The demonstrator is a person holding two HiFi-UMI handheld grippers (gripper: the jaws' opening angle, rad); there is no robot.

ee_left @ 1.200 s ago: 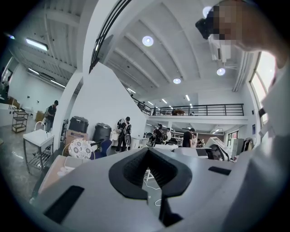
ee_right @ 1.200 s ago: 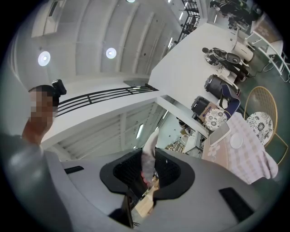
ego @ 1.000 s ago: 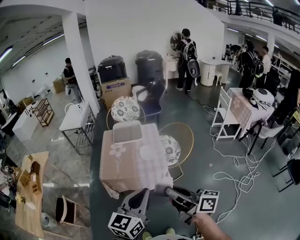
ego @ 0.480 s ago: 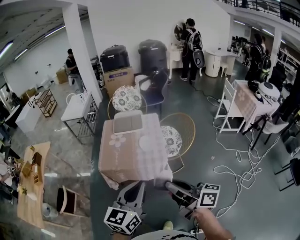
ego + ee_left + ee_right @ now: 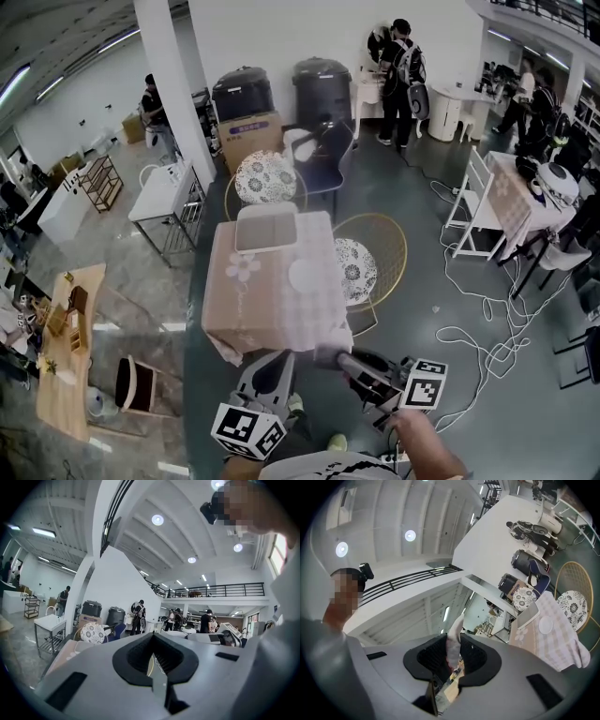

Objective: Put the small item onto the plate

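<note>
A small pale pinkish item (image 5: 453, 637) sticks up between the jaws of my right gripper (image 5: 453, 645), which is shut on it. In the head view that gripper (image 5: 325, 355) hangs just short of the near edge of a table with a pink checked cloth (image 5: 246, 314). A white plate (image 5: 305, 275) lies on the table's right side, seen small in the right gripper view as the plate (image 5: 544, 626). My left gripper (image 5: 283, 357) is beside the right one, its jaws (image 5: 153, 644) together with nothing between them.
A grey tray (image 5: 265, 228) lies at the table's far end. Yellow wire chairs with patterned cushions (image 5: 362, 268) (image 5: 265, 176) stand right of and behind the table. White cables (image 5: 469, 314) trail over the floor at right. People stand at the back.
Both grippers have come forward toward the table's near edge, and the table now sits closer and lower in the head view. The small item stays in the right jaws.
</note>
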